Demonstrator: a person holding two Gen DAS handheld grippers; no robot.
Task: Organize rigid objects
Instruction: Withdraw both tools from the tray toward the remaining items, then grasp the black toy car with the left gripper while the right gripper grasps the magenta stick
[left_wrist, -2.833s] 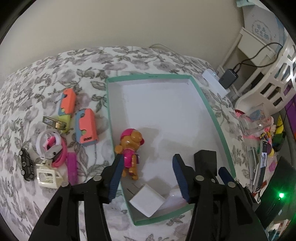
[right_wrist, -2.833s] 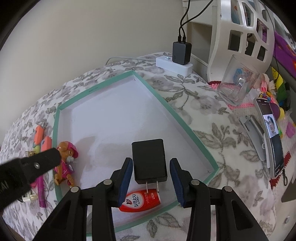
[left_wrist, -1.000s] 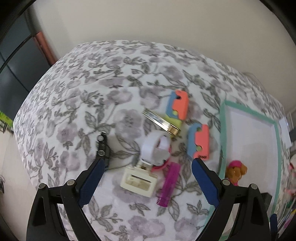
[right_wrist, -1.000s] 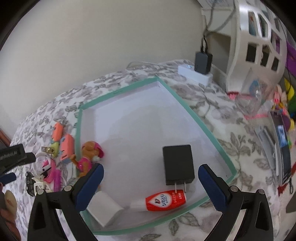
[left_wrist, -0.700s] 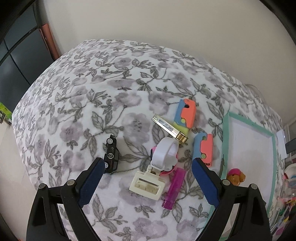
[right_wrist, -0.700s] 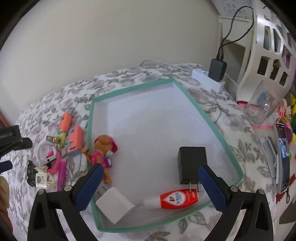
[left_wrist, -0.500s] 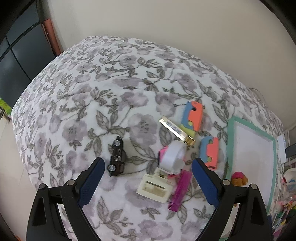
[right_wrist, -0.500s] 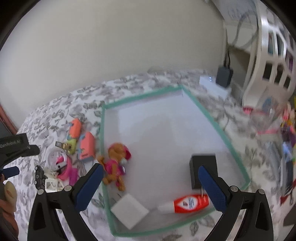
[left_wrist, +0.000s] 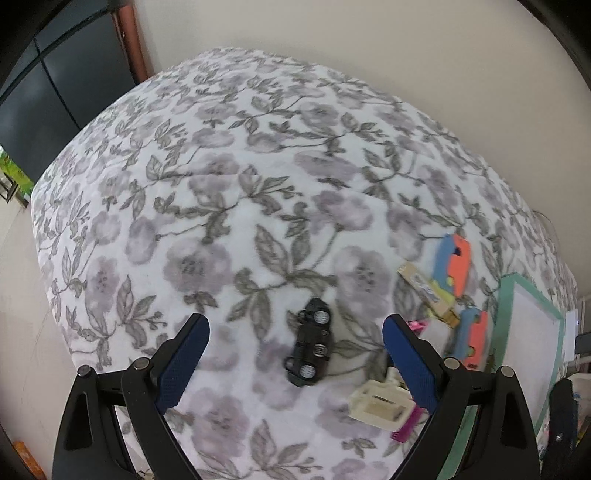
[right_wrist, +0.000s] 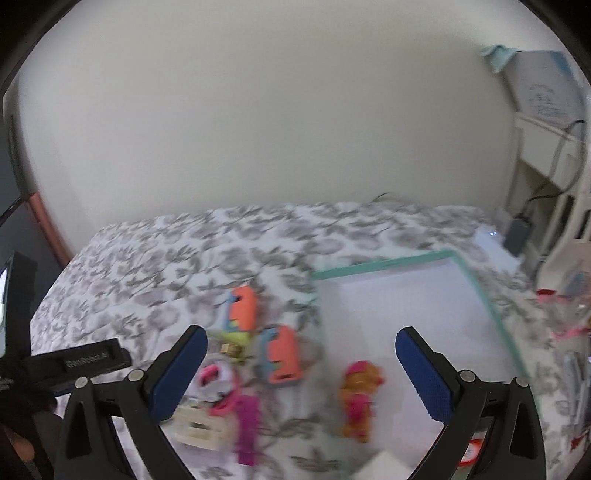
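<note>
My left gripper (left_wrist: 295, 360) is open and empty above a black toy car (left_wrist: 309, 347) that lies between its fingers on the floral bedspread. To its right lie a cream plastic piece (left_wrist: 380, 404), a pink comb (left_wrist: 406, 428), a gold clip (left_wrist: 424, 288) and two orange-and-blue blocks (left_wrist: 456, 264). My right gripper (right_wrist: 301, 373) is open and empty above the second orange block (right_wrist: 282, 354) and the left rim of the teal-rimmed white box (right_wrist: 495, 310). A pink-and-brown toy dog (right_wrist: 358, 398) lies in the box.
The floral bedspread (left_wrist: 221, 184) runs left to a dark door (left_wrist: 48, 85). A white charger block (right_wrist: 384, 467) and a red tube (right_wrist: 471, 452) lie at the box's near edge. A white shelf, a power strip and clutter stand at the far right (right_wrist: 554, 240).
My left gripper has swung left until the black car sits between its fingers. My right gripper has let go of the black charger, opened, pulled back and turned left towards the loose items.
</note>
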